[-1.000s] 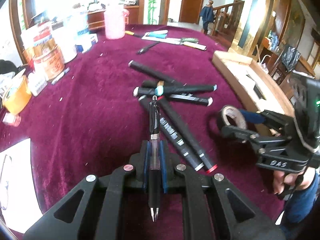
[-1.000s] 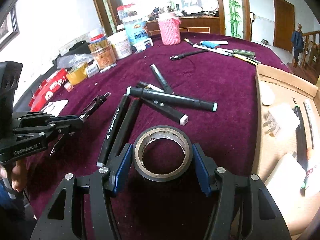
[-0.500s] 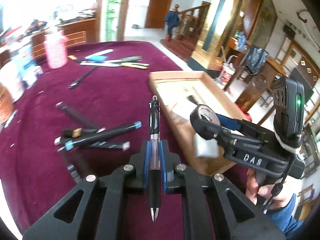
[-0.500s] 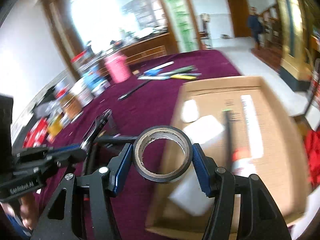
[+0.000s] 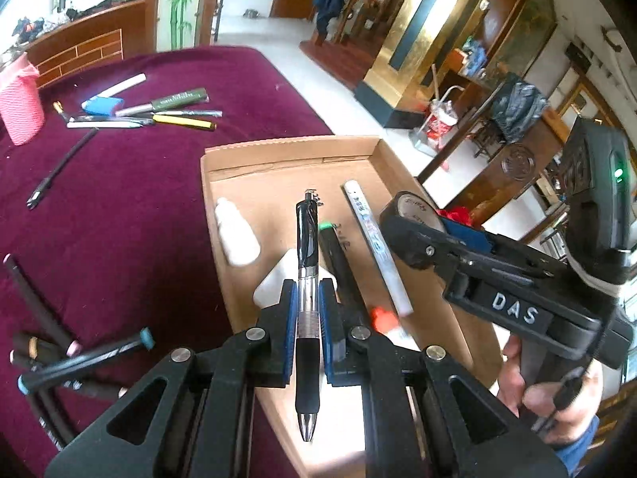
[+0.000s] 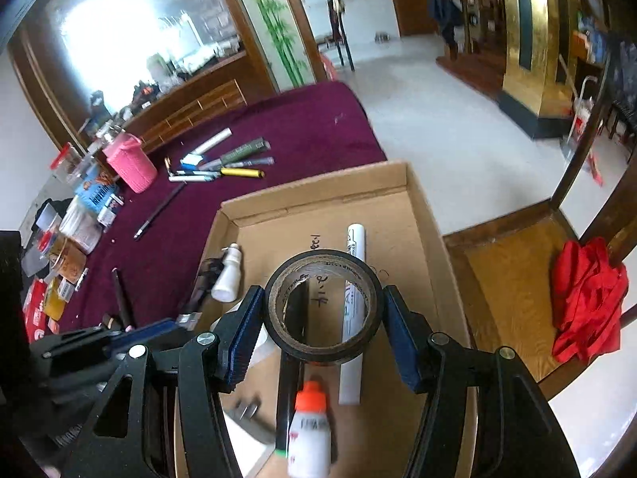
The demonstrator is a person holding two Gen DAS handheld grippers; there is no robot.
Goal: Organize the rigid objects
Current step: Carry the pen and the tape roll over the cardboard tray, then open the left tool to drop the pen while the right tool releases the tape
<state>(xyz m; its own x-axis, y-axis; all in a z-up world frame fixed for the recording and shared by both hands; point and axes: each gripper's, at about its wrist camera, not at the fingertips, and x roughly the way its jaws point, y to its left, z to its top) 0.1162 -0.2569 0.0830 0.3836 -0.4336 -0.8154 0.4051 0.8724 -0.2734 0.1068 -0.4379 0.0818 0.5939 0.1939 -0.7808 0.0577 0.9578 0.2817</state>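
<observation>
My left gripper (image 5: 306,302) is shut on a black click pen (image 5: 307,239), which lies along the fingers with its tip toward the camera. It hangs over the near left part of an open cardboard box (image 5: 286,149). My right gripper (image 6: 322,318) is shut on a black tape roll (image 6: 324,352), held upright-open above the same box (image 6: 318,183). In the left wrist view the right gripper (image 5: 414,231) with the tape roll (image 5: 412,207) sits just right of the pen. Seen from the right wrist, the left gripper (image 6: 179,324) is at the left.
The box holds a white bottle (image 5: 235,235), a white marker (image 5: 374,247), a black marker (image 5: 338,263), a white block (image 5: 274,283) and an orange-capped bottle (image 6: 310,426). Dark markers (image 5: 79,354) lie on the purple cloth, pens (image 5: 147,107) and a pink basket (image 5: 20,107) farther back. A chair with red cloth (image 6: 589,302) stands right.
Both grippers swung right from above the marker pile to above the cardboard box, carrying the pen and the tape roll with them. Neither grip changed.
</observation>
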